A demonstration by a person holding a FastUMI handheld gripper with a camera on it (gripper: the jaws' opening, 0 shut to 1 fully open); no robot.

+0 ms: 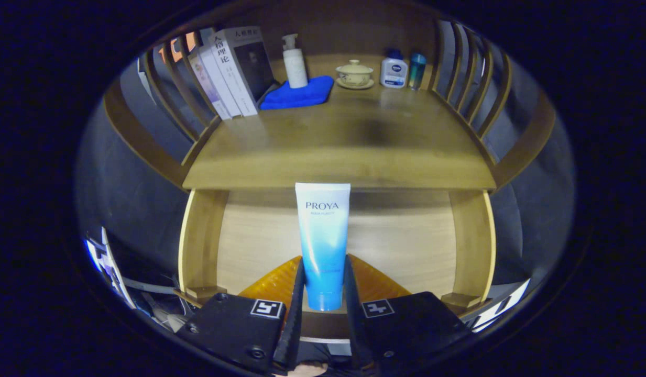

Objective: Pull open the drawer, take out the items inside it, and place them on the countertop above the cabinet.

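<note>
A white-to-blue cosmetic tube (323, 241) stands upright between my fingers, cap end down. My gripper (323, 285) is shut on the tube, one finger pressing each side of its lower part. Behind the tube I see the open wooden drawer (396, 246), with its pale inside wall and its side rails. Above and beyond it stretches the wooden countertop (343, 146) of the cabinet. The tube's top edge reaches about the height of the countertop's front edge.
At the back of the countertop stand several books (231, 70), a white pump bottle (295, 60) on a blue cloth (299, 93), a lidded tea cup (354, 73), a white-and-blue bottle (394, 70) and a teal bottle (416, 69). Curved wooden slats (474, 89) fence both sides.
</note>
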